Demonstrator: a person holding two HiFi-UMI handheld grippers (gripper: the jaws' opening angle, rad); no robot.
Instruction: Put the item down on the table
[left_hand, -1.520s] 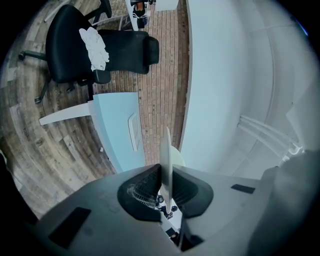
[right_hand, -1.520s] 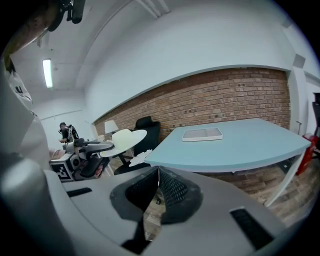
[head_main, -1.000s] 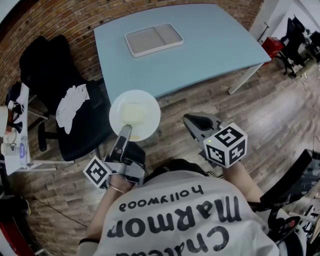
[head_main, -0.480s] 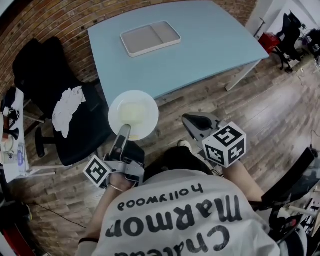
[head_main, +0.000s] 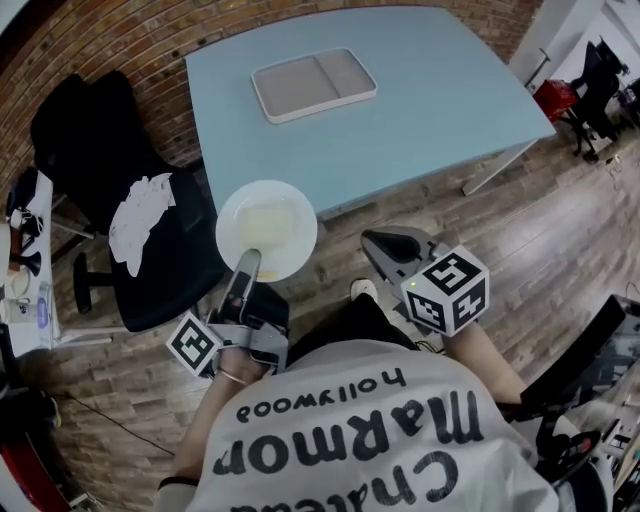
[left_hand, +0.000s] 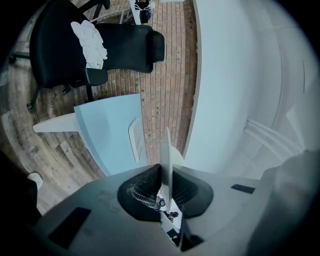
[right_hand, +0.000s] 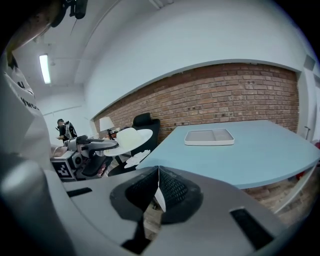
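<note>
A: What kind of room is this, and which surface is there?

B: It is a room with a brick wall (head_main: 120, 40) and a wooden floor (head_main: 560, 230). The surface (head_main: 430, 110) is a light blue table. A flat grey tray (head_main: 313, 84) with two compartments lies on its far part.

A: Where is the plate?

B: The white round plate (head_main: 266, 228) is not on the surface. It is in the air, held about level, just in front of the near left corner of the surface. In the head view it covers a small piece of that edge.

A: What holds it?

B: The left gripper (head_main: 247, 262) holds it. Its jaws are pressed on the near rim of the plate. In the left gripper view the rim stands as a thin white line between them.

A: And the other one?

B: The right gripper (head_main: 385, 245) is to the right of the plate and apart from it, over the floor. Its jaws are together and nothing is between them.

A: What else is around?

B: Left of the plate there is a black office chair (head_main: 170, 270), and a crumpled white cloth (head_main: 140, 212) lies on it. The person's white shirt (head_main: 350, 440) with dark letters fills the bottom of the head view.
</note>
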